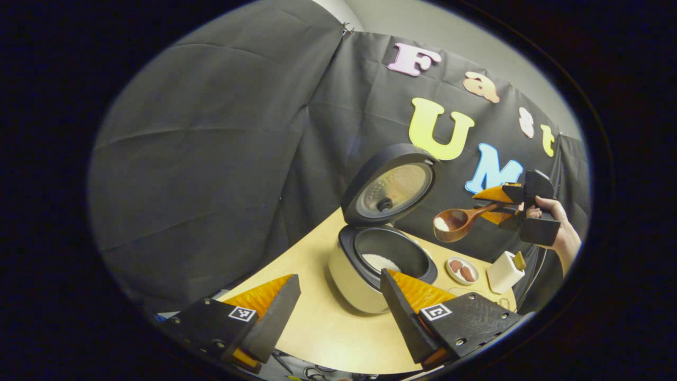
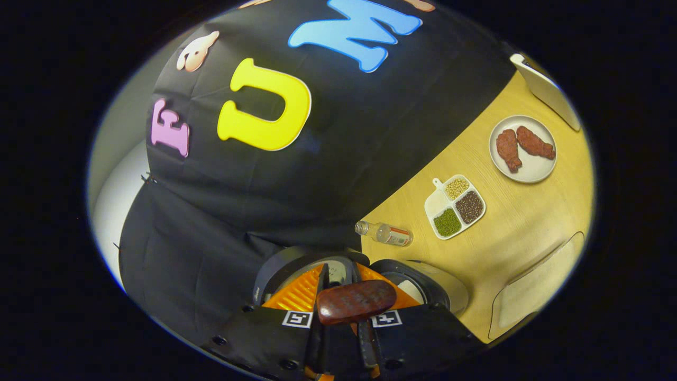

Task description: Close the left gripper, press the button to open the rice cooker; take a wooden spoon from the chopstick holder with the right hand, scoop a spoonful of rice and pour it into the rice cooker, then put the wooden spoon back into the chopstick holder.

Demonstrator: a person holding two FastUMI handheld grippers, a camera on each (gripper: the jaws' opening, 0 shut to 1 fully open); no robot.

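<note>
The rice cooker [image 1: 370,270] stands on the worktop [image 1: 322,323] with its lid [image 1: 390,185] raised; white rice lies in its pot. The left hand-held gripper [image 1: 338,296] is released, fingers spread wide, low in front of the cooker. The right hand-held gripper [image 1: 502,203], held by a hand [image 1: 555,222], is clenched on the wooden spoon [image 1: 457,221] handle, bowl raised beside the cooker's lid with some rice in it. Beyond the cooker sit a plate of drumsticks [image 2: 522,149] and the chopstick holder [image 1: 505,272].
</note>
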